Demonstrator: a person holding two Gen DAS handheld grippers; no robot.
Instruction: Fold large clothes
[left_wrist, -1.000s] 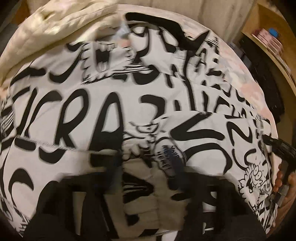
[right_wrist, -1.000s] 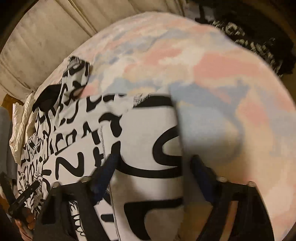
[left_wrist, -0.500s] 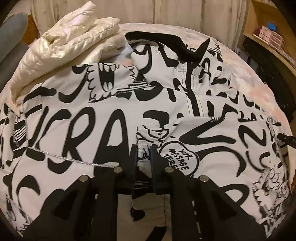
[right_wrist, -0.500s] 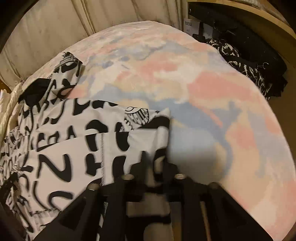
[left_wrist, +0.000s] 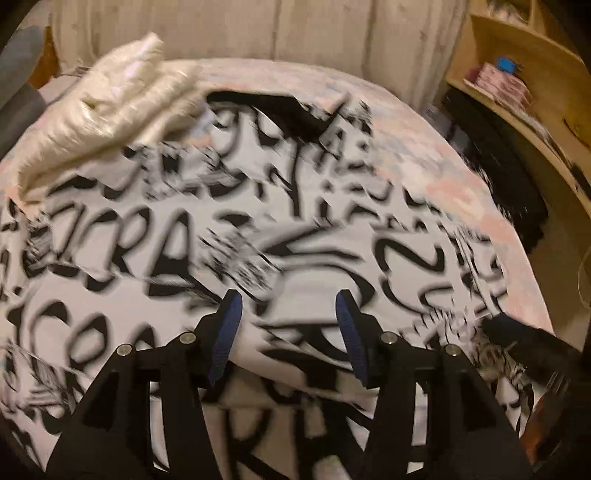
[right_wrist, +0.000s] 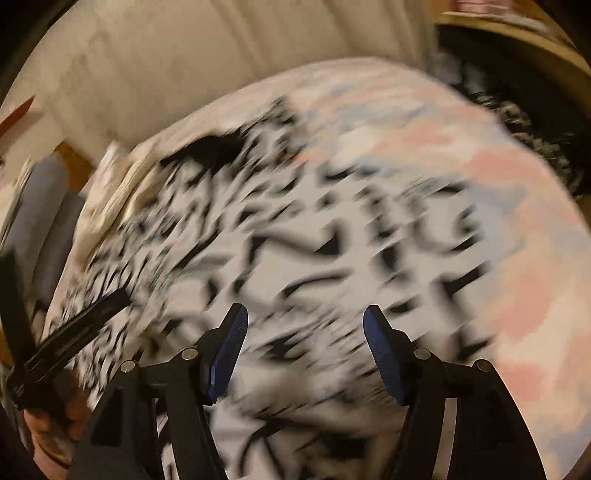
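Observation:
A large white garment with bold black lettering (left_wrist: 177, 236) lies spread over a bed with a pastel pink and blue cover (left_wrist: 461, 184). In the left wrist view my left gripper (left_wrist: 288, 299) hovers above the cloth, jaws opening, nothing between its blue pads. The same garment (right_wrist: 295, 240) fills the blurred right wrist view, where my right gripper (right_wrist: 306, 314) is also opening and lifted off the cloth, holding nothing. The left gripper (right_wrist: 74, 328) and the hand on it show at that view's left edge.
A cream quilted jacket (left_wrist: 110, 110) lies at the bed's far left. Pale curtains (left_wrist: 258, 29) hang behind. A wooden shelf (left_wrist: 517, 81) with small items and dark clothing (left_wrist: 509, 177) stand to the right of the bed.
Both grippers were shut on garment edges half a second ago; they have let go and opened, and pulled back and up from the cloth. The right one has swung left over the garment.

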